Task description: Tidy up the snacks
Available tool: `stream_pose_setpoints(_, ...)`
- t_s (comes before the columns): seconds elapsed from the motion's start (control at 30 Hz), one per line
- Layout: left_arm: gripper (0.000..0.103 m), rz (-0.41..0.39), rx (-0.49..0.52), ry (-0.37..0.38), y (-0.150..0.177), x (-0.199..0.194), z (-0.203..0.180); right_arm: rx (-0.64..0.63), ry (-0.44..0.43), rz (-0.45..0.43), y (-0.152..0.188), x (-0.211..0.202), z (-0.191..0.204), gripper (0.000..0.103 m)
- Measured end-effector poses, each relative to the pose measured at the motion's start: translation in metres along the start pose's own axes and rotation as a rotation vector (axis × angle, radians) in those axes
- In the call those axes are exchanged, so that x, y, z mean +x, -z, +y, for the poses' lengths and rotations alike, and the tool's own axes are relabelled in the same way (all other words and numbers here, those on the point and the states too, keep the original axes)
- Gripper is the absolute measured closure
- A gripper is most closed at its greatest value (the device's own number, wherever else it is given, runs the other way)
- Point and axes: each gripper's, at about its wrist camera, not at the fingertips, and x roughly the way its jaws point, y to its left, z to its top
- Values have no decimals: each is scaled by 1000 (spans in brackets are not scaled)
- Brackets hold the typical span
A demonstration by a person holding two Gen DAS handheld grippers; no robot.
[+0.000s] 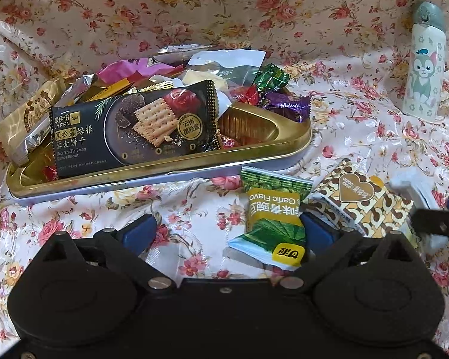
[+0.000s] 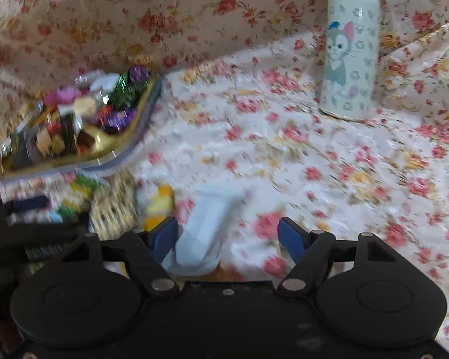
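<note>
Already my gold tray (image 1: 164, 176) brims with snacks, while a green packet (image 1: 272, 224) and brown-patterned packet (image 1: 365, 200) lie on the floral cloth (image 1: 194, 209). My left gripper (image 1: 224, 233) gapes wide beside the green one; my right gripper (image 2: 229, 236) stands open around a pale packet (image 2: 206, 227).

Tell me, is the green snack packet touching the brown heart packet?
Touching. The left wrist view shows the green snack packet overlapping the edge of the brown heart packet, no cloth between them.
</note>
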Motion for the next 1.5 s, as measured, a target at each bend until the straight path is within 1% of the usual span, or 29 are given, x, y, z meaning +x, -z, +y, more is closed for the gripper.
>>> stream_pose_setpoints(0.1,1,0,0,0,0,0,0,-36,23,-26,14,-7,-8,27)
stream_pose_setpoints(0.23,1,0,1,0,0,0,0,-52,23,-58,23,-13,-12,29)
stream_pose_setpoints(0.33,1,0,1,0,0,0,0,-75,1,-80,23,-15,-7,30)
stream_pose_setpoints(0.47,1,-1,-3,-3,0,0,0,-155,14,-116,15,-9,8,31)
stream_pose_setpoints(0.5,1,-2,-4,-3,0,0,0,-172,13,-119,13,-8,11,33)
stream_pose_setpoints(0.53,1,-3,-4,-3,0,0,0,-193,8,-123,13,-6,14,37)
stream_pose_setpoints(0.57,2,-4,-4,-2,0,0,0,-209,4,-122,12,-4,17,44)
stream_pose_setpoints(0.6,2,-5,-4,-2,0,-1,0,-222,4,-121,12,-1,18,47)
stream_pose_setpoints(0.63,3,-6,-3,0,1,-1,0,-236,4,-118,14,1,19,53)
stream_pose_setpoints(0.7,5,-11,0,3,1,-2,0,-248,-10,-138,18,1,20,60)
stream_pose_setpoints(0.73,5,-13,2,4,1,-3,-1,-257,-27,-146,20,1,19,68)
stream_pose_setpoints(0.77,6,-15,4,4,1,-3,-1,-267,-36,-153,22,-1,19,72)
stream_pose_setpoints(0.83,7,-17,6,2,2,-3,-2,-288,-42,-169,28,-3,19,75)
stream_pose_setpoints(0.93,8,-20,9,1,2,-4,-2,-301,-54,-195,33,-5,17,75)
stream_pose_setpoints(1.1,16,-37,32,2,4,-7,-7,-250,-107,-234,39,-4,5,75)
stream_pose_setpoints(1.17,19,-40,36,6,4,-8,-7,-239,-116,-254,42,-4,3,75)
stream_pose_setpoints(1.27,24,-43,50,10,3,-9,-9,-227,-122,-255,41,-4,3,75)
stream_pose_setpoints(1.33,31,-46,66,21,3,-10,-11,-222,-126,-256,41,-3,2,75)
stream_pose_setpoints(1.4,41,-44,80,33,2,-12,-13,-222,-125,-257,41,-3,2,75)
stream_pose_setpoints(1.43,43,-42,89,32,1,-13,-16,-224,-124,-257,42,-3,2,75)
stream_pose_setpoints(1.5,52,-40,104,23,-2,-14,-20,-224,-123,-257,41,-3,2,75)
